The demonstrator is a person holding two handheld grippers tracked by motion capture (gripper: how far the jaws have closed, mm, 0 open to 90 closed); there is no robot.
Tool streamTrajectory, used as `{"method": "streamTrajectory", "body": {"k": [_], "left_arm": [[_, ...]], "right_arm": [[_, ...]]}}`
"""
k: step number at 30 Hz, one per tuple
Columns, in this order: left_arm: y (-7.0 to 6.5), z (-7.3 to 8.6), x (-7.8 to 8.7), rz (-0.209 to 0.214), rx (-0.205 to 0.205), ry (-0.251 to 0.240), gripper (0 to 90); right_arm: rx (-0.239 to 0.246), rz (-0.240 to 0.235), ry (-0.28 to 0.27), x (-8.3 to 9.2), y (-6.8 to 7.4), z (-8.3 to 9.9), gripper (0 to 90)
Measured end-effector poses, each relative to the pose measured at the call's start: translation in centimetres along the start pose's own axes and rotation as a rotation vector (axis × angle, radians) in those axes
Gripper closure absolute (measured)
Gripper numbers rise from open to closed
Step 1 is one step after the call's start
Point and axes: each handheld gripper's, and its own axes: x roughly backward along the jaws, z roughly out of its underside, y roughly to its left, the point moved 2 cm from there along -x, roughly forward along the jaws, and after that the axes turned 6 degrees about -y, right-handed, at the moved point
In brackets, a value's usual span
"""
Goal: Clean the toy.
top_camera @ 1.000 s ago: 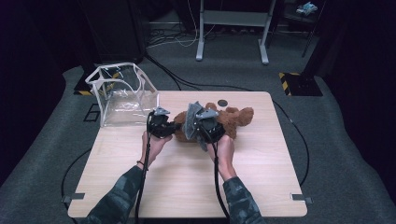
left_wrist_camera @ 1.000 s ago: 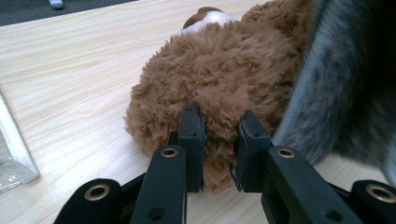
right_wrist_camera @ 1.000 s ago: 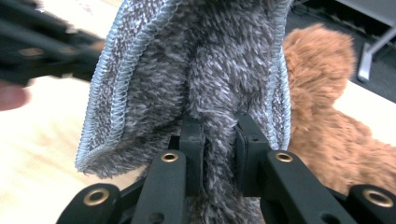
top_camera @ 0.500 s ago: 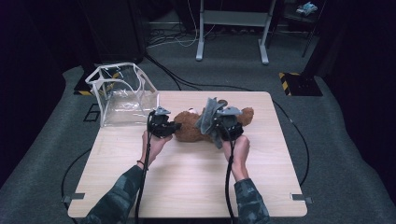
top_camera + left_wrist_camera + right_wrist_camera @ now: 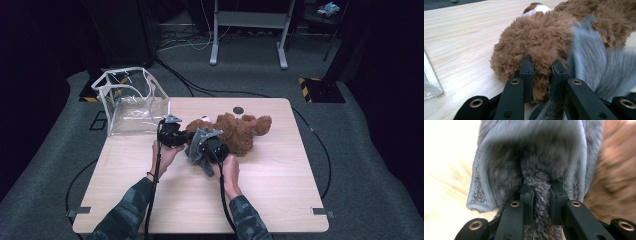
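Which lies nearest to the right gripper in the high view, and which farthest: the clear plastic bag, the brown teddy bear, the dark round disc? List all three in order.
From the right gripper:
1. Brown teddy bear, right beside it at mid-table.
2. Dark round disc, beyond the bear near the table's far edge.
3. Clear plastic bag, at the far left corner.

L gripper [image 5: 172, 134] & R gripper [image 5: 207, 150]: jaws clamped, forearms converging.

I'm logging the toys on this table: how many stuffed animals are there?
1. A brown teddy bear lies on its side mid-table, right of the clear bag. The grey cloth covers part of it; nothing else looks hidden.
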Motion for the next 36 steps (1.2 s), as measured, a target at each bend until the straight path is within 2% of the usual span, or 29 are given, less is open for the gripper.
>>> {"method": "streamTrajectory", "body": {"k": [2,5,6,7,8,10,12,15,16,17,18,20,22,26,27,29,30,31,33,36], "left_arm": [[0.1,0.0,0.0,0.007,0.006,-0.001,75.9],[0.1,0.0,0.1,0.010,0.006,-0.004,75.8],[0.1,0.0,0.0,0.010,0.006,-0.004,75.9],[0.1,0.0,0.1,0.012,0.006,-0.001,75.9],[0.1,0.0,0.1,0.012,0.006,-0.001,75.9],[0.1,0.0,0.1,0.012,0.009,-0.004,75.9],[0.1,0.0,0.0,0.010,0.009,-0.004,75.9],[0.0,0.0,0.1,0.009,0.005,0.002,75.9],[0.0,0.0,0.0,0.006,0.006,-0.001,75.9],[0.0,0.0,0.0,0.006,0.007,0.001,75.8],[0.0,0.0,0.0,0.006,0.005,0.001,75.8],[0.1,0.1,0.0,0.012,0.010,-0.002,75.8],[0.1,0.0,0.1,0.015,0.012,-0.003,75.8],[0.2,0.0,0.1,0.019,0.012,-0.002,75.7],[0.2,0.1,0.1,0.019,0.014,-0.006,75.7],[0.2,0.0,0.1,0.021,0.009,-0.003,75.7],[0.1,0.1,0.0,0.018,0.026,-0.006,75.7],[0.1,0.0,0.1,0.018,0.022,-0.006,75.7],[0.1,0.1,0.1,0.017,0.024,-0.003,75.7],[0.0,0.0,0.0,0.017,0.024,-0.007,75.6]], "right_arm": [[0.013,-0.021,0.055,-1.0,-0.1,0.7,76.6],[-0.009,-0.031,0.068,-0.5,-0.3,0.9,76.4],[-0.007,-0.025,0.042,0.2,-0.5,0.7,76.4],[-0.016,-0.023,-0.012,1.5,-0.7,0.2,76.3],[-0.016,-0.023,-0.012,1.5,-0.7,0.2,76.3],[-0.028,-0.011,-0.066,3.1,-0.8,-0.5,76.3],[-0.030,0.000,-0.115,3.9,-1.1,-1.0,76.3],[-0.038,0.004,-0.096,3.1,-1.0,-1.0,76.1],[-0.027,-0.002,-0.076,2.3,-1.0,-0.8,76.0],[-0.025,-0.008,-0.028,0.5,-0.8,-0.1,75.9],[-0.025,-0.008,-0.028,0.5,-0.8,-0.1,75.9],[-0.036,-0.028,0.024,-0.5,-0.9,0.7,75.8],[-0.044,-0.032,0.035,-0.5,-1.0,0.8,75.8],[-0.038,-0.043,0.042,1.7,-1.9,1.1,75.8],[-0.035,-0.044,0.043,2.9,-2.5,1.3,75.8],[-0.038,-0.041,0.042,3.5,-2.8,1.5,75.8],[-0.045,-0.031,0.042,4.2,-3.3,1.7,75.7],[-0.043,-0.020,0.035,5.4,-4.2,2.2,75.7],[-0.048,-0.013,0.039,5.8,-4.6,2.4,75.6],[-0.071,0.002,0.047,7.3,-6.4,3.5,75.6]]}}
